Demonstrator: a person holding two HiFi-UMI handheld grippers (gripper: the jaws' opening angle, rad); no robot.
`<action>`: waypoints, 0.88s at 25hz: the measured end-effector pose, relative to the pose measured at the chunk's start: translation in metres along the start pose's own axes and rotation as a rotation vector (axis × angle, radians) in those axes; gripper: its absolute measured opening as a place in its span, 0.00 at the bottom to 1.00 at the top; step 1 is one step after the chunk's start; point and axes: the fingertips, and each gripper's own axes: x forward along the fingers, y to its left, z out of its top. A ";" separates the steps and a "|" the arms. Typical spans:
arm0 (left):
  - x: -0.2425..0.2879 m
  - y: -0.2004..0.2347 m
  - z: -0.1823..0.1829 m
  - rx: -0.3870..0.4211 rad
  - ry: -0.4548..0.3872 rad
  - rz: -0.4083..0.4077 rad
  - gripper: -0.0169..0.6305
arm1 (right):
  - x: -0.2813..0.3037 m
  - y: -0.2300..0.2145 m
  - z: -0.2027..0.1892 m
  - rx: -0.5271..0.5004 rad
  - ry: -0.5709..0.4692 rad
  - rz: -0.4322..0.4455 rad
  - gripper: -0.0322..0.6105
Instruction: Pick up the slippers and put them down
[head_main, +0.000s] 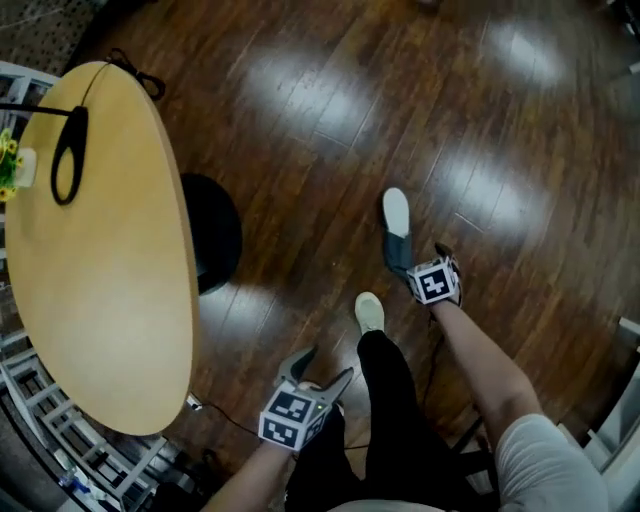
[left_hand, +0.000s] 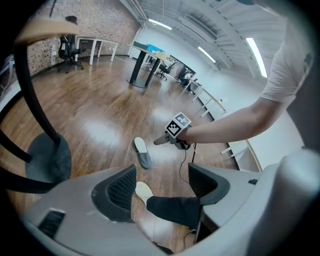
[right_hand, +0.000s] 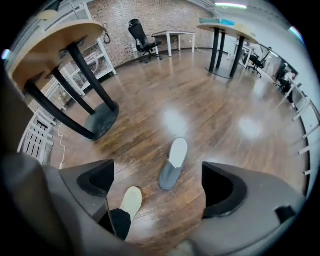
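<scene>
A single grey slipper (head_main: 396, 233) with a white insole lies flat on the dark wooden floor (head_main: 300, 100). The right gripper (right_hand: 158, 186) hovers just over its toe end, jaws wide apart and empty. The left gripper (head_main: 322, 372) is held close to the person's body, jaws also apart and empty. The person's foot (head_main: 369, 312), in pale footwear, stands near the slipper. A round wooden counter (head_main: 110, 280) stands to the left.

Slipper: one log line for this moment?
slipper: on floor, ungrasped | right tool: open, pointed at slipper | left tool: open, empty
</scene>
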 end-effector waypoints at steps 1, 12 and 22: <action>-0.038 -0.012 0.005 -0.007 -0.038 0.020 0.52 | -0.051 0.025 0.008 -0.026 -0.028 0.016 0.93; -0.461 -0.042 -0.118 -0.188 -0.547 0.359 0.52 | -0.452 0.411 0.045 -0.463 -0.259 0.247 0.93; -0.627 -0.034 -0.300 -0.315 -0.720 0.528 0.52 | -0.562 0.621 -0.026 -0.607 -0.370 0.348 0.93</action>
